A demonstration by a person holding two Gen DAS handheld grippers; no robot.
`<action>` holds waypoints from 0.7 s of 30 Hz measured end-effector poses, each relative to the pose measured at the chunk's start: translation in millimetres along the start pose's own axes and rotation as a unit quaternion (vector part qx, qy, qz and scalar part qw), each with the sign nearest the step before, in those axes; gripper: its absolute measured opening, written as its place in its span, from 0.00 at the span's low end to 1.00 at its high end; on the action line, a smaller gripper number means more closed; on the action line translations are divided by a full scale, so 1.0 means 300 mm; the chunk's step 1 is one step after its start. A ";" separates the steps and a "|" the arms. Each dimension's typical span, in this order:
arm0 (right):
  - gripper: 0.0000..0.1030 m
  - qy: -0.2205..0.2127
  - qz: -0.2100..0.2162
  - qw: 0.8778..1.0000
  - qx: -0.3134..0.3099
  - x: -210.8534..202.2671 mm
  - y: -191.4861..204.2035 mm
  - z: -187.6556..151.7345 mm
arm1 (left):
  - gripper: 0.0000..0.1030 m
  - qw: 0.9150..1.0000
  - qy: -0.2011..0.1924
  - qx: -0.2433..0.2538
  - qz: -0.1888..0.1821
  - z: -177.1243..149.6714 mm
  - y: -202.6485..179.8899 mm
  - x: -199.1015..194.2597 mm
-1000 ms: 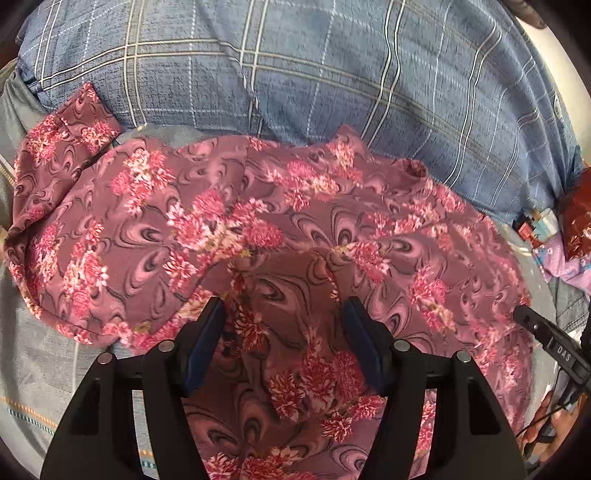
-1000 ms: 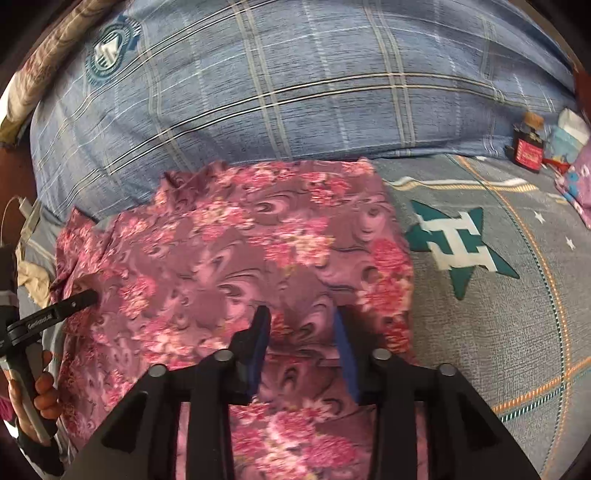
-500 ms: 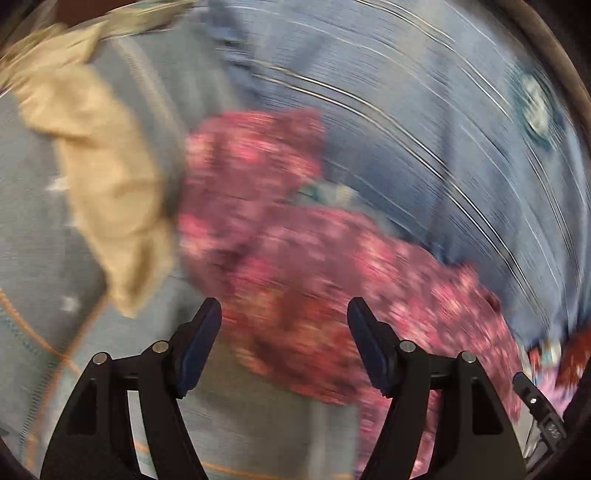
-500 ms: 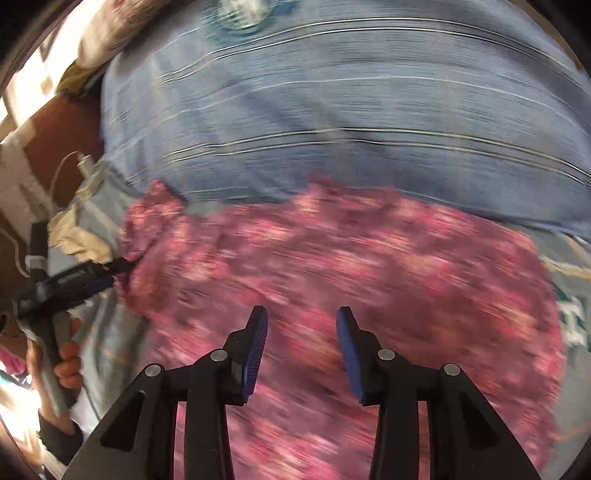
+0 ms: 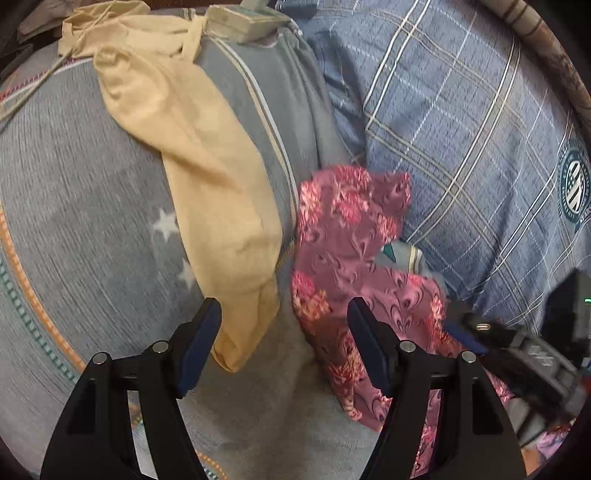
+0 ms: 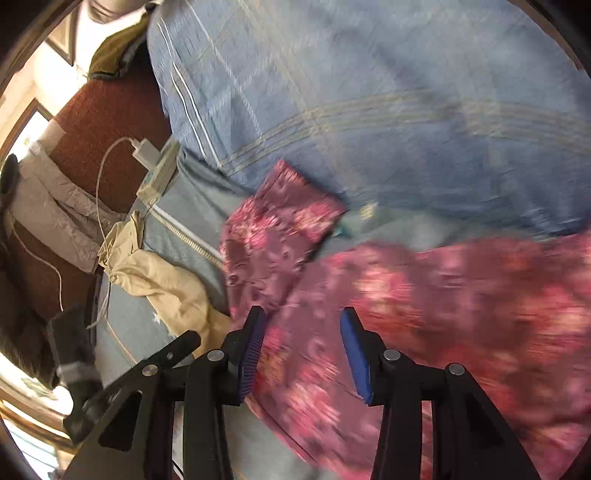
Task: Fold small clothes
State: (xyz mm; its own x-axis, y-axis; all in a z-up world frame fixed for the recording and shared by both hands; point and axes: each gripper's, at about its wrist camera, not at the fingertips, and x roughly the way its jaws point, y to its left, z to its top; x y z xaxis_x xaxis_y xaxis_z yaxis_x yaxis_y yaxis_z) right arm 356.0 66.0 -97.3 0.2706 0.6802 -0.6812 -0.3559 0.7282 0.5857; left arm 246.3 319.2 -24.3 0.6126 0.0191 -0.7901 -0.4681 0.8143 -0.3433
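A pink floral garment (image 5: 347,236) lies spread on the grey bedsheet (image 5: 74,221), its sleeve (image 6: 273,236) sticking out toward a blue plaid duvet. My left gripper (image 5: 284,332) is open above bare sheet, between the sleeve's edge and a beige cloth (image 5: 199,162); nothing is between its fingers. My right gripper (image 6: 303,343) hovers over the garment's body (image 6: 461,302) near the sleeve's base. Its jaws are opening and the fabric lies below them, not pinched. The left gripper (image 6: 166,358) also shows at the lower left of the right wrist view.
The blue plaid duvet (image 5: 461,129) bulks up behind the garment. The beige cloth (image 6: 166,284) trails to the bed's edge. A white charger with its cable (image 6: 144,151) and a small box (image 5: 240,22) sit at the mattress corner.
Both grippers have swung left across the garment toward its sleeve. The left one has gone from over the garment's middle to the bare sheet by the beige cloth. The right jaws stand slightly wider.
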 end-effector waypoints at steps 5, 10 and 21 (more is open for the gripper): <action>0.43 0.017 -0.012 1.000 0.002 0.049 0.003 -0.018 | 0.68 0.999 0.023 0.038 -0.004 0.120 -0.069 0.062; 0.43 -0.016 -0.007 1.000 -0.007 -0.085 -0.053 -0.081 | 0.68 0.978 0.043 0.176 0.103 0.192 -0.275 0.169; 0.47 -0.019 0.023 1.000 -0.009 -0.237 -0.158 -0.217 | 0.69 0.873 0.046 0.357 0.329 0.044 -0.606 0.523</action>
State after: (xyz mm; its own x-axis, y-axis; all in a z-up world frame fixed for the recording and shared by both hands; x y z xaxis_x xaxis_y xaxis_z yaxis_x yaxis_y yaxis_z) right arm 295.5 -22.4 -105.2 0.2869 0.7163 -0.6361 -0.3843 0.6943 0.6085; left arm 435.9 181.8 -79.3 0.2918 0.6001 -0.7448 -0.1634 0.7985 0.5794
